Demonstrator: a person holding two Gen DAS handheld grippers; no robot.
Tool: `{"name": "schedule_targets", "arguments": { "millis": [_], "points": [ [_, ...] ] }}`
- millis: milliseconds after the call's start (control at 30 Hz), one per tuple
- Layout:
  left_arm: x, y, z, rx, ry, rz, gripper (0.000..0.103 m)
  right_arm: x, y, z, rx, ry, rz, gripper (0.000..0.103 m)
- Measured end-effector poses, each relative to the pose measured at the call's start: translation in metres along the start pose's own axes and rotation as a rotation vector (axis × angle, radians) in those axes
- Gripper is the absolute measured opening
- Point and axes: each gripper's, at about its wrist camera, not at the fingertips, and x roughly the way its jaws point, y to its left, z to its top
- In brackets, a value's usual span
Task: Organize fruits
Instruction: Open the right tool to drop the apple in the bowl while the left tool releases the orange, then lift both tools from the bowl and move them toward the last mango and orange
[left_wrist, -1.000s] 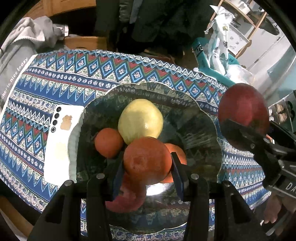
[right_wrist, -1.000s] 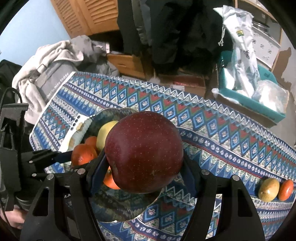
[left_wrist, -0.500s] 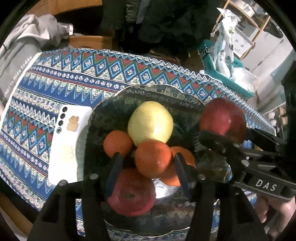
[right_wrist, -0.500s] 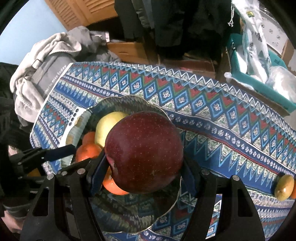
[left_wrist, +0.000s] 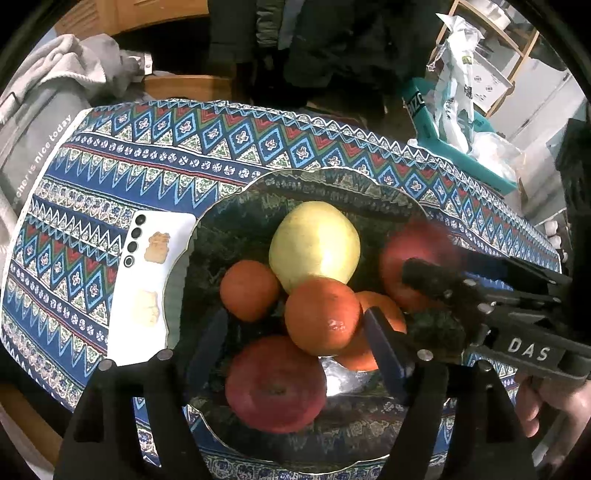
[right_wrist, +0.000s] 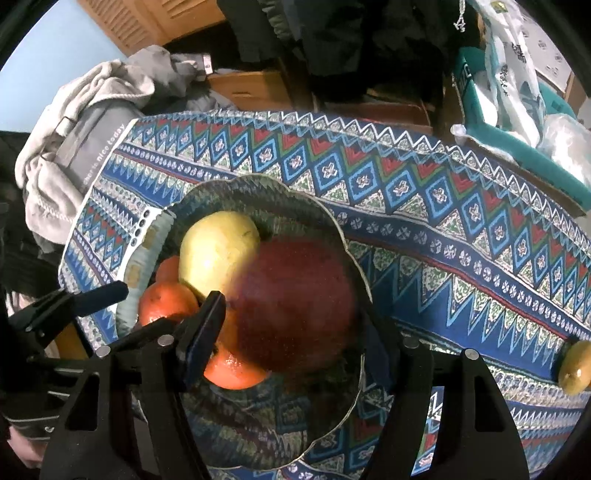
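Note:
A dark patterned bowl (left_wrist: 332, 184) holds a yellow apple (left_wrist: 314, 245), three oranges with the top one (left_wrist: 321, 319), and a red apple (left_wrist: 275, 384). My left gripper (left_wrist: 295, 339) is open above the bowl's near side, jaws apart and empty. My right gripper (right_wrist: 288, 325) has its jaws spread around a dark red apple (right_wrist: 295, 302), blurred, low over the bowl's (right_wrist: 258, 188) right side; the same apple (left_wrist: 417, 258) shows at right in the left wrist view.
A white phone (left_wrist: 151, 288) lies against the bowl's left rim on the patterned tablecloth (left_wrist: 184, 147). A small yellow-green fruit (right_wrist: 574, 365) lies far right on the cloth. A grey hoodie (right_wrist: 74, 147) sits off the table's left; a teal crate (right_wrist: 517, 140) stands behind.
My left gripper let go of the orange and opened; the orange now rests on the pile. My right gripper carried the dark red apple down to the bowl and its jaws have widened.

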Motion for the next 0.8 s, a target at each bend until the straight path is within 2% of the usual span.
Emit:
{"name": "schedule_targets", "arguments": {
  "millis": [300, 800],
  "points": [
    [-0.003, 0.000, -0.001, -0.008, 0.001, 0.005, 0.078, -0.018, 0.004, 0.002, -0.021, -0.032, -0.024, 0.071],
    [-0.034, -0.024, 0.000, 0.037, -0.068, -0.020, 0.078, -0.077, 0.005, -0.007, -0.048, -0.125, -0.154, 0.078]
  ]
}}
